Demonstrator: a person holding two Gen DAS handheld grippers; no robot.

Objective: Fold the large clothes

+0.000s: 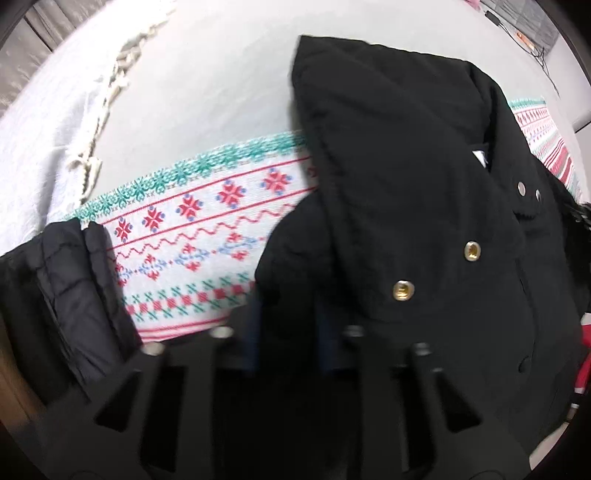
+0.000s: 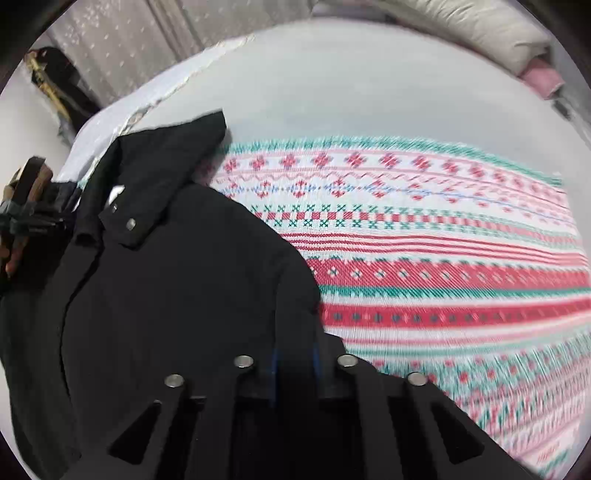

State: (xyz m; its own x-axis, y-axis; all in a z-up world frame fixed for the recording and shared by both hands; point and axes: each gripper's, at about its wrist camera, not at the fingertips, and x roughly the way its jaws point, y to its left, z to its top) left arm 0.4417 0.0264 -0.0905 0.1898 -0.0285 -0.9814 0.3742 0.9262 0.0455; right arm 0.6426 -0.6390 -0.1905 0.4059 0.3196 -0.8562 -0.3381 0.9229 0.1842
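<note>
Left wrist view: one black coat (image 1: 406,206) lies on one patterned blanket (image 1: 192,221), which covers a white bed (image 1: 192,85). The coat fills the frame from 12 to 5 o'clock, its hood up at 12. Four snaps show on it: two brass, two silver. A second dark piece of cloth (image 1: 62,295) sits at 9 o'clock. The left gripper (image 1: 288,328), at 6 o'clock, has its fingers pinched on coat fabric.

Right wrist view: the coat (image 2: 166,288) spreads from 11 to 6 o'clock, the blanket (image 2: 443,258) at 3. One pillow (image 2: 480,33) lies at 1 o'clock. The right gripper (image 2: 293,360), at 6 o'clock, is clamped on the coat's edge.
</note>
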